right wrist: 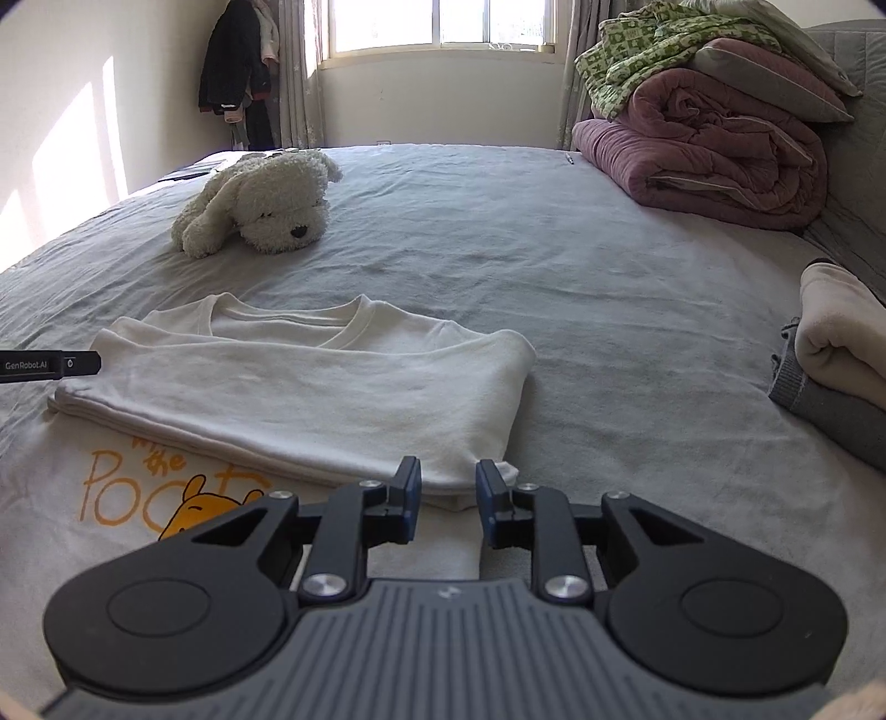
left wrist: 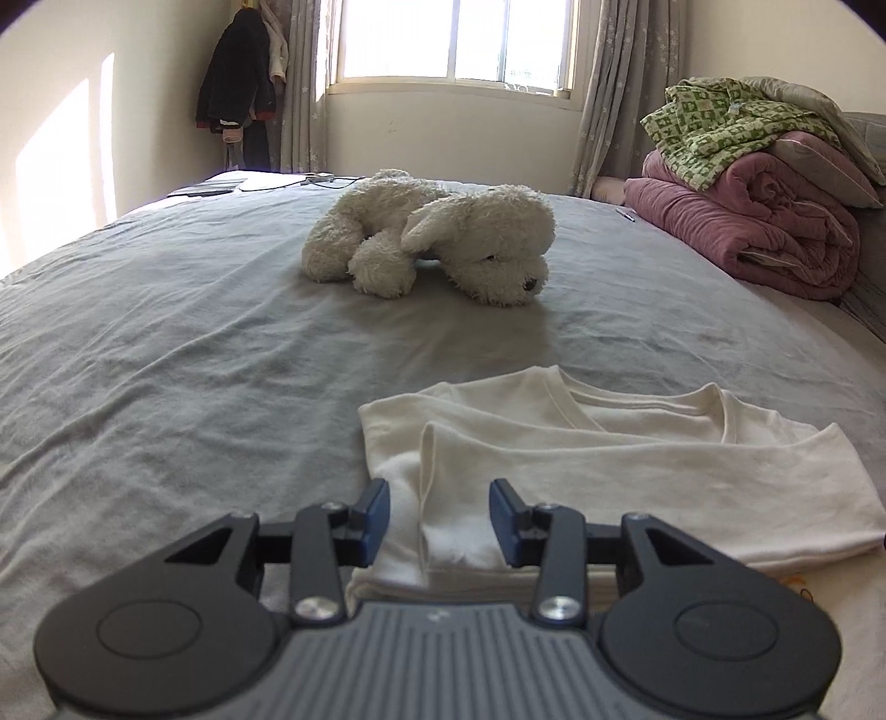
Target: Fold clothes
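Presently, a cream T-shirt [right wrist: 310,382] lies on the grey bed sheet [right wrist: 554,266], near the front edge of the bed, partly folded: the collar faces the far side and both sleeves are turned in across the body. An orange cartoon print [right wrist: 166,498] with lettering shows on the near left part of the garment in the right wrist view.

The left gripper [left wrist: 440,518] sits low over the near left edge of the shirt. Its blue-padded fingers [left wrist: 374,518] stand well apart, with folded cloth showing between them; they do not grip it. In the right wrist view, the side of this tool enters from the left edge beside the shirt's left fold.

The right gripper [right wrist: 448,495] is at the shirt's near right corner. Its jaws are parted with a moderate gap, a small point of fabric showing between the tips; whether a pad touches the cloth cannot be told.

Further items on the bed: a white plush dog [left wrist: 437,238] lying on its side, far of the shirt and well apart from it; a rolled maroon quilt [right wrist: 709,160] at the far right, bearing a green patterned garment [right wrist: 637,50] and a grey pillow [right wrist: 769,83]; a folded cream and grey bundle [right wrist: 836,354] at the right edge. A window [left wrist: 454,39] with curtains is on the far wall; dark clothing [left wrist: 235,72] hangs in the far left corner.
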The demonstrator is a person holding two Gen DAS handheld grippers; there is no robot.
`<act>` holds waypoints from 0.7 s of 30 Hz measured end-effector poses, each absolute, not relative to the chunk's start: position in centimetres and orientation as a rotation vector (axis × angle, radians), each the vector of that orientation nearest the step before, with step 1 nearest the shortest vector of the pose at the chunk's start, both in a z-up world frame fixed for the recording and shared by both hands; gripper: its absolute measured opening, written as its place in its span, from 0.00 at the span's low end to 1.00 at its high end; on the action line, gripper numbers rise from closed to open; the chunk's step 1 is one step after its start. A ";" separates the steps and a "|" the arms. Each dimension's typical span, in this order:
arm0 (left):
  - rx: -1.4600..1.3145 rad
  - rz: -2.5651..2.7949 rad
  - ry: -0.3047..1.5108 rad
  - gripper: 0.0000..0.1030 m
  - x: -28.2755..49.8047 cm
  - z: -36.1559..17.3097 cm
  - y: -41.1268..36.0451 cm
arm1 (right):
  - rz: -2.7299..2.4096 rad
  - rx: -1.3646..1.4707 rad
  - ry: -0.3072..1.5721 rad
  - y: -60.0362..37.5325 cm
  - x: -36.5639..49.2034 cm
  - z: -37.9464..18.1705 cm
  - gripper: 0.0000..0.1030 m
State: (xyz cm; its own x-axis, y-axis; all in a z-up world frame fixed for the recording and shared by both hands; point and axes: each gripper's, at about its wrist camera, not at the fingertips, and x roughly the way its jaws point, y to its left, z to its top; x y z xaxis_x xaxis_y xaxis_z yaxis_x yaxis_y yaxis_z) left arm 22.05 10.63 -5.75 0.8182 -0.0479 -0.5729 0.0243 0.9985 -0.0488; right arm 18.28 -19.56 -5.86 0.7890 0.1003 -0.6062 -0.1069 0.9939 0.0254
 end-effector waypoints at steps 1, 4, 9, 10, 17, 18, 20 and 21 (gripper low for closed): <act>-0.034 -0.041 0.617 0.43 21.7 -5.7 10.5 | 0.118 -0.002 0.666 -19.4 18.2 -5.9 0.28; -0.044 -0.062 0.649 0.48 20.1 -5.5 11.1 | 0.153 0.032 0.719 -19.0 18.0 -5.9 0.40; -0.060 -0.097 0.703 0.48 17.3 -5.2 12.1 | 0.205 0.100 0.768 -18.2 16.6 -5.3 0.42; -0.064 -0.104 0.714 0.48 16.8 -5.2 12.2 | 0.211 0.117 0.776 -18.2 16.2 -5.3 0.42; -0.089 -0.144 0.778 0.48 11.7 -5.1 13.7 | 0.241 0.248 0.877 -18.3 12.1 -5.2 0.42; -0.093 -0.153 0.787 0.48 10.9 -5.0 13.9 | 0.243 0.253 0.895 -18.4 11.3 -5.1 0.42; -0.103 -0.179 0.804 0.48 9.2 -4.9 14.3 | 0.246 0.273 0.937 -18.7 10.0 -5.3 0.42; -0.108 -0.193 0.812 0.48 8.4 -4.8 14.5 | 0.249 0.293 0.961 -19.0 9.1 -5.4 0.42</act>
